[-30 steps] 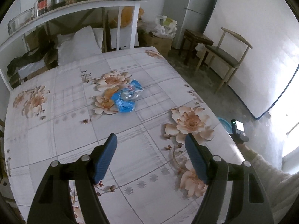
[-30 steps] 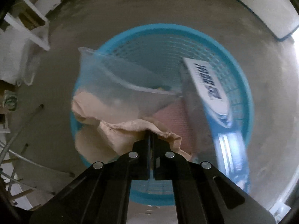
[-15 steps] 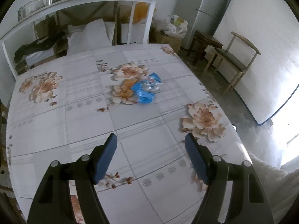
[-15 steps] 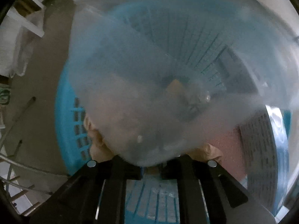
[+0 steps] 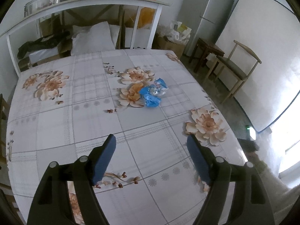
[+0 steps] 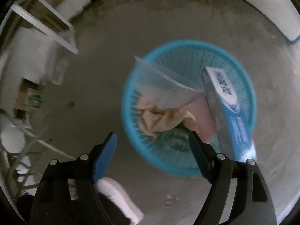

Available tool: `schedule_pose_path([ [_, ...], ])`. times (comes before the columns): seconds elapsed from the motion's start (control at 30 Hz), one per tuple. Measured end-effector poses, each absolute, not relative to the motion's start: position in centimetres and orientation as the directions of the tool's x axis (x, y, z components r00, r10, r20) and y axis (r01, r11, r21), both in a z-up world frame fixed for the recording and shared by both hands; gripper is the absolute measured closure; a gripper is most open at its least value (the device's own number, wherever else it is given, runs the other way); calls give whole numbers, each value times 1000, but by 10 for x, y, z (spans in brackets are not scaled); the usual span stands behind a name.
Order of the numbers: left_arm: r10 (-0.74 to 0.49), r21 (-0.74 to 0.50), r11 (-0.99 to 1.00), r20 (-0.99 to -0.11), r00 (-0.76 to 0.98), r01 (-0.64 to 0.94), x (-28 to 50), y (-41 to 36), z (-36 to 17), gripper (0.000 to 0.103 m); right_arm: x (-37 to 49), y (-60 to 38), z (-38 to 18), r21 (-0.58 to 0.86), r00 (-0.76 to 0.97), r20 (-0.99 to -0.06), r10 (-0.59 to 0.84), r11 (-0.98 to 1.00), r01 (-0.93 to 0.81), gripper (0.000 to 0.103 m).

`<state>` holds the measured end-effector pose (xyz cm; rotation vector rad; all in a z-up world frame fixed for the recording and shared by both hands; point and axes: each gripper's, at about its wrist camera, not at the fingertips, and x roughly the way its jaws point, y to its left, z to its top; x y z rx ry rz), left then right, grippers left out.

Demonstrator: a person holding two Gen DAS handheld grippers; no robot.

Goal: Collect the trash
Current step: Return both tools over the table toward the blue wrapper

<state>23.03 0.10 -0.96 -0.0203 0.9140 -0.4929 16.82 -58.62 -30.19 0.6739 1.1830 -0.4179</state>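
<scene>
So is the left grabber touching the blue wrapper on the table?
Apart. The left wrist view shows the left gripper with its jaws opening and nothing between them, while the blue wrapper lies farther up the flowered tablecloth, bare cloth between them.

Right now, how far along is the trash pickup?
Done: the blue basket on the floor holds a clear bag, tan paper and a carton. In hand: nothing; the right gripper is opening with nothing between its jaws, and the left gripper is open. Left: the blue wrapper on the table.
</scene>
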Motion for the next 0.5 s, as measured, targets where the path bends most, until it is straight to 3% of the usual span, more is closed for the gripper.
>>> schedule_pose_path([
  [0.27,-385,-198,909,-737,555,367,244,11,-3,25,196,-500,-149,440,633,-764,126,820,367,28],
  [0.4,-363,-210,924,-744,562,319,261,20,-4,25,235,-431,-102,461,701,-675,230,874,156,25],
  [0.5,-363,-233,928,-746,558,292,270,28,-8,25,272,-368,-84,459,671,-658,342,889,-4,24],
])
